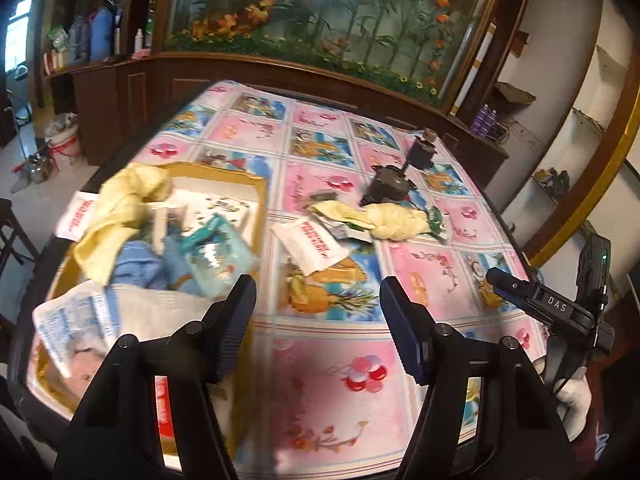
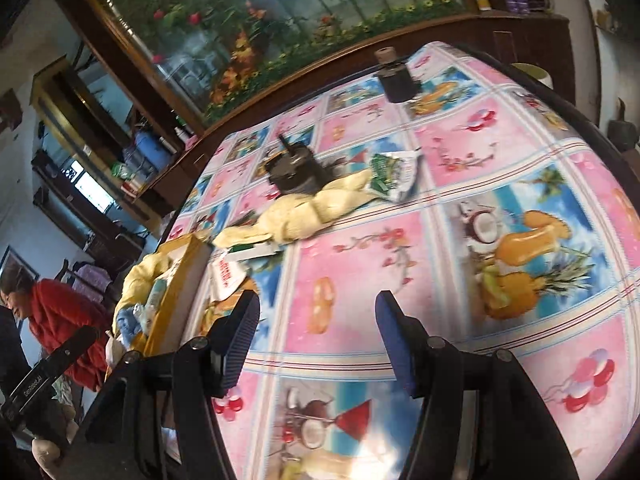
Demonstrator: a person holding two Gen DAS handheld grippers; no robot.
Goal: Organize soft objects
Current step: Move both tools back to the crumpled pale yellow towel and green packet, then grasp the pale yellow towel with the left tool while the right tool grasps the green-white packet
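A yellow cardboard box [image 1: 256,216] at the table's left holds a yellow cloth [image 1: 120,208], a blue cloth [image 1: 136,264], a teal packet [image 1: 216,248] and a white-blue packet [image 1: 76,320]. A second yellow cloth [image 1: 396,220] lies mid-table, also in the right wrist view [image 2: 304,212]. A white packet with red print [image 1: 316,244] lies beside it. A green-white packet [image 2: 394,176] lies by the cloth. My left gripper [image 1: 318,320] is open and empty above the table, right of the box. My right gripper [image 2: 316,332] is open and empty, near the table's front.
Two dark devices [image 1: 388,184] [image 1: 420,152] stand behind the yellow cloth. The colourful tablecloth [image 1: 340,380] covers the table. Another white packet [image 1: 78,216] lies left of the box. A wooden cabinet [image 1: 280,76] runs behind. A person in red [image 2: 60,320] stands at left.
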